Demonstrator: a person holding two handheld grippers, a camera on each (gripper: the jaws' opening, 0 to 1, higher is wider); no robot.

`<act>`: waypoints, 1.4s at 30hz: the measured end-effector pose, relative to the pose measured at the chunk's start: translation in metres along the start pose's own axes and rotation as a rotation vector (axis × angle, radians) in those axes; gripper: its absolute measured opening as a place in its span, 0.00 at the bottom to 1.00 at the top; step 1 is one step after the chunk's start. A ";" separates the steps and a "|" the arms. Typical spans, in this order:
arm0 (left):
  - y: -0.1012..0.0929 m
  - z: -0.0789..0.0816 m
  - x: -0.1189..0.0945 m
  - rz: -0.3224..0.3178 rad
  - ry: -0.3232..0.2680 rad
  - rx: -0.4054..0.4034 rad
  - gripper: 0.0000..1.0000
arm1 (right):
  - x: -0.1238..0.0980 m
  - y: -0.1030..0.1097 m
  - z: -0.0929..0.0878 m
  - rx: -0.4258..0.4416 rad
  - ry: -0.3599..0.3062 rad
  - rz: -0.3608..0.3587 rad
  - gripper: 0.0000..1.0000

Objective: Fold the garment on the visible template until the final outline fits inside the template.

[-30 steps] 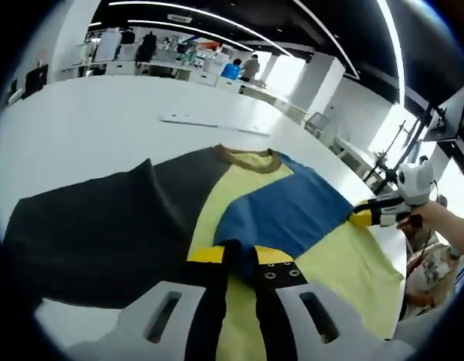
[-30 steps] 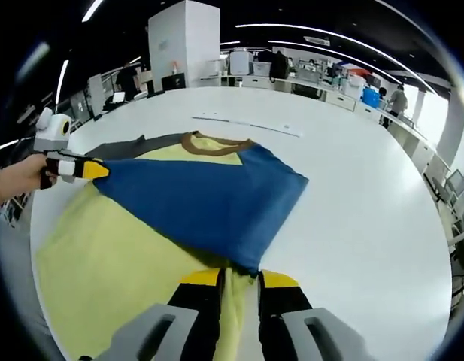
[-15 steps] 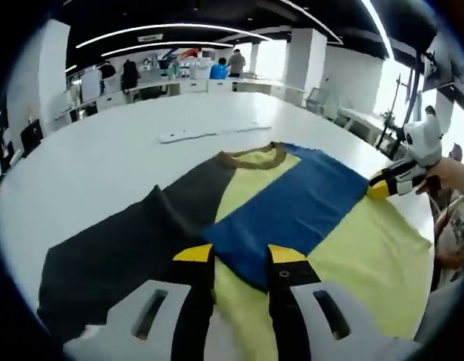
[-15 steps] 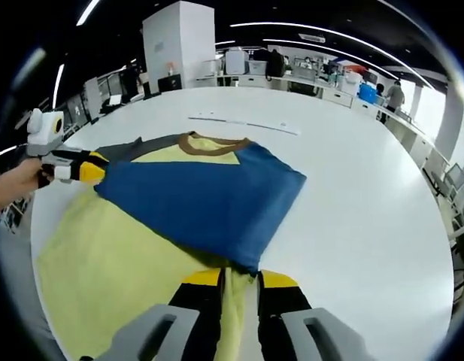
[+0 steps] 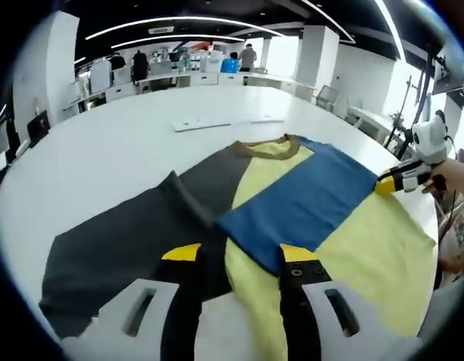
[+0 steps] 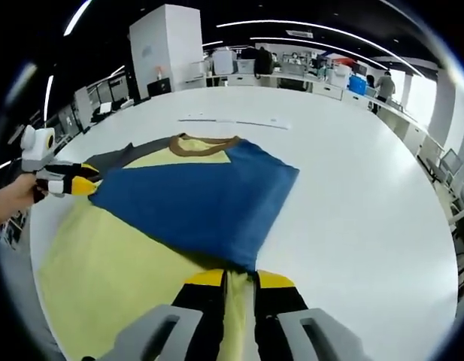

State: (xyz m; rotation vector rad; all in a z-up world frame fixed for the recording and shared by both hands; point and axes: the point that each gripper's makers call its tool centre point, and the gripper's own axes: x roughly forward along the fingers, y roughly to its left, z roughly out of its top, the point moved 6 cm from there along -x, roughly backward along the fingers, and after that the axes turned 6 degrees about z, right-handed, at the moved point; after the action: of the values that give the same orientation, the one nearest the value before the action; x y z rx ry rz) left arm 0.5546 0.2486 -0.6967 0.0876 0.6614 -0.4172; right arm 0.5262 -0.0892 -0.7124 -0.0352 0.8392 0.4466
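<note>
Stretching wide and white under office lighting, worktop [image 5: 104,143] carrying the garment [image 5: 239,218] spread near its close edge. Judging the fold as barely begun: blue sleeve [image 6: 194,199] already laid inward over the yellow body, dark sleeve [image 5: 134,241] lying out flat and unfolded. No template outline making itself clear under the cloth, possibly hidden. Running collar [image 6: 204,144] far, hem near, long axis pointing away from the person. Left gripper [image 5: 239,256] standing parted over the sleeve's corner, not pinching. Right gripper [image 6: 239,278] clamping the sleeve's other corner.
</note>
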 end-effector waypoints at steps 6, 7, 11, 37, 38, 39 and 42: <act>-0.002 0.004 -0.009 -0.020 -0.015 0.011 0.64 | -0.001 0.001 0.000 0.018 0.004 -0.005 0.01; -0.001 0.004 -0.012 -0.017 -0.013 0.014 0.66 | -0.002 0.000 0.001 0.015 0.005 -0.007 0.00; 0.004 0.002 -0.020 -0.009 -0.021 0.023 0.74 | -0.004 -0.006 0.000 -0.052 0.048 -0.032 0.00; 0.066 -0.024 -0.074 0.124 -0.030 -0.014 0.77 | -0.024 -0.022 0.008 -0.065 -0.002 0.004 0.44; 0.069 -0.026 -0.076 0.130 -0.030 -0.011 0.77 | -0.027 -0.022 0.011 -0.070 -0.015 0.008 0.45; 0.072 -0.027 -0.078 0.138 -0.026 -0.009 0.76 | -0.029 -0.022 0.013 -0.068 -0.020 0.013 0.48; 0.081 -0.033 -0.084 0.169 -0.017 -0.019 0.74 | -0.038 -0.015 0.019 -0.076 -0.033 0.042 0.59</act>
State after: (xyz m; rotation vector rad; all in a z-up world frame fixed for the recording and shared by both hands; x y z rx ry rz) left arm 0.5084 0.3593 -0.6752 0.1207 0.6360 -0.2488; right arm 0.5238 -0.1134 -0.6742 -0.0799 0.7918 0.5174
